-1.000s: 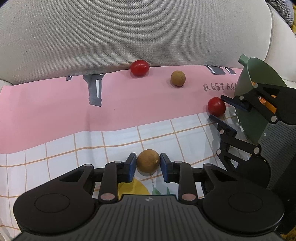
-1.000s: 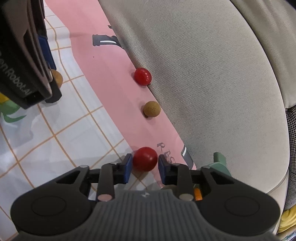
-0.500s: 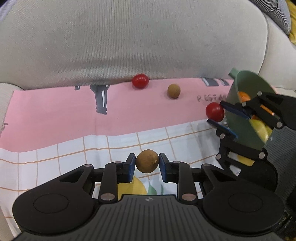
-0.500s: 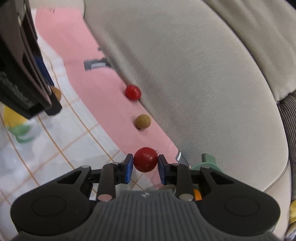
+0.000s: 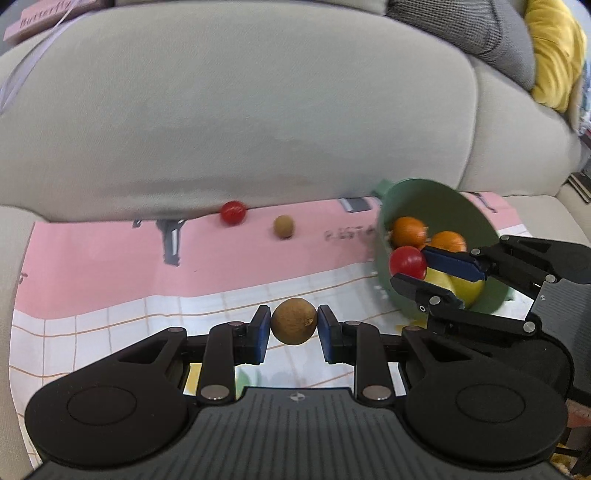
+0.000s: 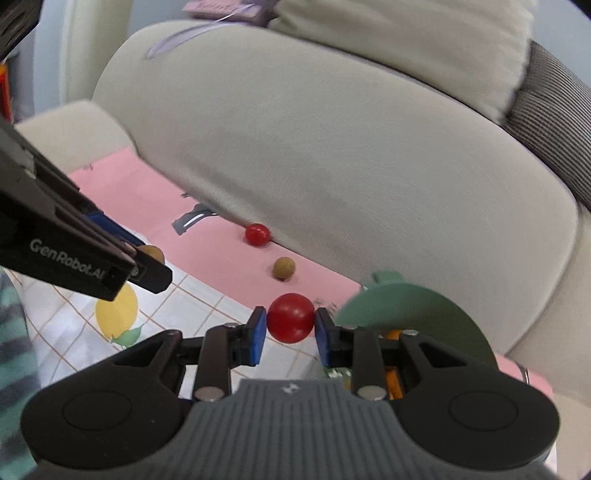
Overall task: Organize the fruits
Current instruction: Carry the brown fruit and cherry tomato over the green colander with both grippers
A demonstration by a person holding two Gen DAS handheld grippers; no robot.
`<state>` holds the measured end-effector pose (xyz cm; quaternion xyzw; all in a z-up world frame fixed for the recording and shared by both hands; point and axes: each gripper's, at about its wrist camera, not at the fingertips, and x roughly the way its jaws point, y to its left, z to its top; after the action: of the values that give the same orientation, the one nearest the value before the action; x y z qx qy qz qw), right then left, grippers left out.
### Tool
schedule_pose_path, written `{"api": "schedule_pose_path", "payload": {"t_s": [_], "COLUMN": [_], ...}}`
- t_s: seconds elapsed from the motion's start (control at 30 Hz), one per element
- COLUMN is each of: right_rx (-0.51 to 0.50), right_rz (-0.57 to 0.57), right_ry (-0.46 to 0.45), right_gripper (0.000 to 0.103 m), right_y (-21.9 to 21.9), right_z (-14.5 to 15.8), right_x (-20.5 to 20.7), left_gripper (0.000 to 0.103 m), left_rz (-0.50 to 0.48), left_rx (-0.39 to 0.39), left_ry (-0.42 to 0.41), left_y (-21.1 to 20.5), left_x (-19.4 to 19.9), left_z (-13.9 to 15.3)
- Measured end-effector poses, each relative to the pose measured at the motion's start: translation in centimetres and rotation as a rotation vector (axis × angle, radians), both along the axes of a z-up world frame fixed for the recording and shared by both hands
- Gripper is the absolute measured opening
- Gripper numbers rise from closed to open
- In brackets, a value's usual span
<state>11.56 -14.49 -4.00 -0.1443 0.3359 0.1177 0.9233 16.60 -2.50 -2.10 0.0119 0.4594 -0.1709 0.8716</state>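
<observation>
My left gripper (image 5: 294,326) is shut on a round brown fruit (image 5: 294,322), held above the checked cloth. My right gripper (image 6: 289,320) is shut on a red fruit (image 6: 290,316); in the left wrist view that red fruit (image 5: 407,260) hangs at the near rim of the green bowl (image 5: 443,206), with the right gripper (image 5: 408,264) coming in from the right. Oranges (image 5: 408,230) and a yellow fruit (image 5: 465,288) lie in the bowl. A second red fruit (image 5: 232,212) and a second brown fruit (image 5: 283,226) rest on the pink cloth (image 5: 110,258) against the sofa back.
The grey sofa back (image 5: 236,122) rises right behind the loose fruits. A yellow cushion (image 5: 554,55) and a dark grey cushion (image 5: 480,26) sit at the upper right. A striped sleeve (image 6: 14,369) shows at the left edge of the right wrist view.
Both grippers rose off the cloth with their fruits. The right one rolled and carried the red fruit from beside the bowl to its rim. The bowl's contents came into view.
</observation>
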Motion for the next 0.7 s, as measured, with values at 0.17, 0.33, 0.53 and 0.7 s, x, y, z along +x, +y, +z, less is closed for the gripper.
{"api": "schedule_pose_path", "payload": {"t_s": [0.17,0.33,0.53,0.7], "right_rx": [0.074,0.121,0.156,0.191], "right_rz": [-0.080,-0.162,-0.260,-0.308], "right_ry": [0.010,0.025,0.038,0.066], "right_gripper": [0.025,0.025,0.025,0.025], "right_y": [-3.4,-7.0,-11.0,-13.3], "right_z": [0.4,0.1,-0.8,-1.9], "right_x": [-1.6,-2.3,-2.3,-0.9], "left_gripper": [0.030,0.030,0.030,0.030], "left_rz": [-0.045,-0.088,-0.127,-0.156], "left_rx": [0.002,0.000,0.026,0.053], "left_ry": [-0.019,-0.022,-0.016,-0.008], "left_y": [-2.5,-4.9,-8.2,-10.7], "left_x": [-1.1,-1.1,-0.3,0.9], "left_z": [1.1,1.4,1.1,0.7]}}
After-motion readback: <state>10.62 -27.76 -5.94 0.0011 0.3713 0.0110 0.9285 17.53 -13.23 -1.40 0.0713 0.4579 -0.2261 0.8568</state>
